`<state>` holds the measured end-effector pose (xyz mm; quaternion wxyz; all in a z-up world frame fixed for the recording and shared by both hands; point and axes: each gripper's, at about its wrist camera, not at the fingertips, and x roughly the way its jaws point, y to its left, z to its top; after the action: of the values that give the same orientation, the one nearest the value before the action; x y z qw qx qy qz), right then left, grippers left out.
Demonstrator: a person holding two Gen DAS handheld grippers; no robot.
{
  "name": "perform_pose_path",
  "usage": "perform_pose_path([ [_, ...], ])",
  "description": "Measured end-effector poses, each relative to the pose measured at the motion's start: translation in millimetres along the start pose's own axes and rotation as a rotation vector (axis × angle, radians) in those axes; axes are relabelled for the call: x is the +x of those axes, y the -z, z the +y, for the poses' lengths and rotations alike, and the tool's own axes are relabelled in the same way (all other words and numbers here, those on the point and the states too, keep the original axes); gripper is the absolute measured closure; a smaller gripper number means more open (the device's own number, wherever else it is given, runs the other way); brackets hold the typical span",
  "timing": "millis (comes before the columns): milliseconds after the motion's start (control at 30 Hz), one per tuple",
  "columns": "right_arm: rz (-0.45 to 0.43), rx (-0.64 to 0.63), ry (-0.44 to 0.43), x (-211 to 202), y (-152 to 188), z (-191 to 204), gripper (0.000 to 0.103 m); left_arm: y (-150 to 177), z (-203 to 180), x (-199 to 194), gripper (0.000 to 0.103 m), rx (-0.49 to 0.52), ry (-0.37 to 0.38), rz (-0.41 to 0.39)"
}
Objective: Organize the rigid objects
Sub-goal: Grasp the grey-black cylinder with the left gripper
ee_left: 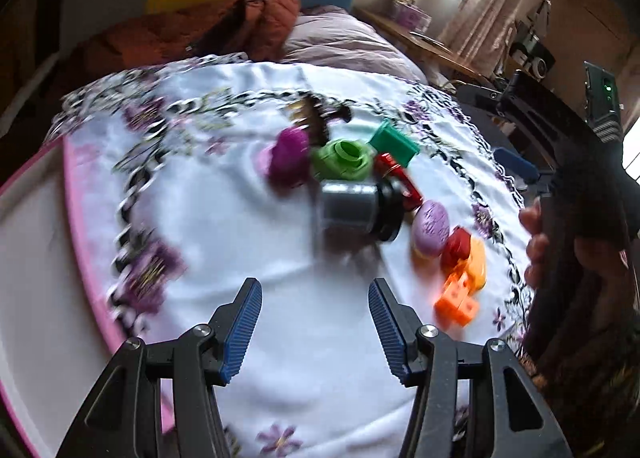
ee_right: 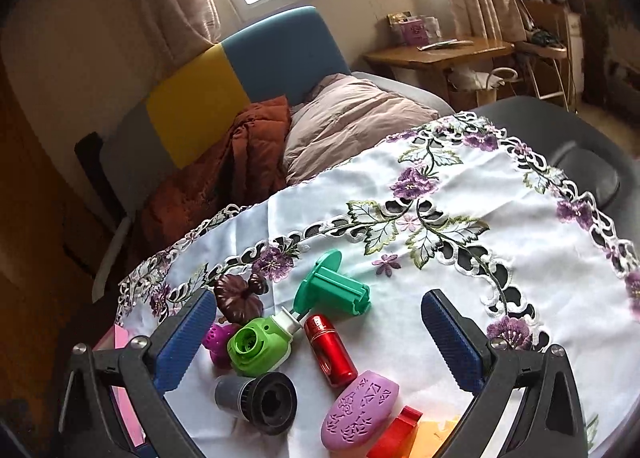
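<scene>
Where the embroidered white tablecloth [ee_right: 440, 258] carries the loose parts, the count reads: one grey-and-black cylinder [ee_right: 256, 398], one green camera-shaped piece [ee_right: 260, 346], one green flanged spool [ee_right: 332, 290], one red metal tube [ee_right: 330, 350], one lilac oval piece [ee_right: 360, 414], one magenta piece [ee_right: 218, 342], one dark brown pumpkin-shaped piece [ee_right: 236, 300], one orange stud block [ee_left: 456, 300], one further red piece [ee_right: 400, 432] and one yellow-orange piece [ee_left: 476, 262] beside it. All lie in one close cluster. Both tools angle downward at the cloth. Left gripper [ee_left: 316, 322] stands with jaws apart, empty, short of the cylinder. Right gripper [ee_right: 320, 338] stands wide apart, flanking the cluster, gripping nothing; the person's hand [ee_left: 536, 242] holds its handle.
</scene>
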<state>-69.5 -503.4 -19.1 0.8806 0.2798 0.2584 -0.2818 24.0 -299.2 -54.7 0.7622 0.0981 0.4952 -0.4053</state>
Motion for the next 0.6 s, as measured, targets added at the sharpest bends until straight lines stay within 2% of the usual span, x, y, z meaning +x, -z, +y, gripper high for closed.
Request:
perform_pose_path([
  [100,0.002,0.014,-0.005,0.5,-0.8,-2.6,0.000,-11.8,-11.6,15.4,0.042,0.021,0.013,0.011],
  [167,0.005,0.018,-0.007,0.9,-1.0,-3.4,0.000,-19.3,-19.5,22.4,0.022,0.036,0.016,-0.005],
  [233,0.005,0.023,-0.011,0.9,-1.4,-4.4,0.000,-26.2,-26.0,30.6,0.018,0.052,0.017,-0.005],
  [500,-0.008,0.049,-0.007,-0.8,-3.8,-9.7,0.000,-48.5,-34.9,80.7,0.014,0.058,-0.009,0.074],
  [533,-0.006,0.051,-0.007,-0.3,-3.8,-10.2,0.000,-49.2,-33.0,87.7,0.017,0.052,-0.020,0.089],
  [567,-0.003,0.051,-0.007,0.4,-4.0,-10.6,0.000,-49.0,-31.9,91.3,0.033,0.048,-0.022,0.092],
  [600,0.002,0.051,-0.006,1.2,-3.9,-10.8,0.000,-48.0,-30.1,92.3,0.033,0.047,-0.017,0.092],
])
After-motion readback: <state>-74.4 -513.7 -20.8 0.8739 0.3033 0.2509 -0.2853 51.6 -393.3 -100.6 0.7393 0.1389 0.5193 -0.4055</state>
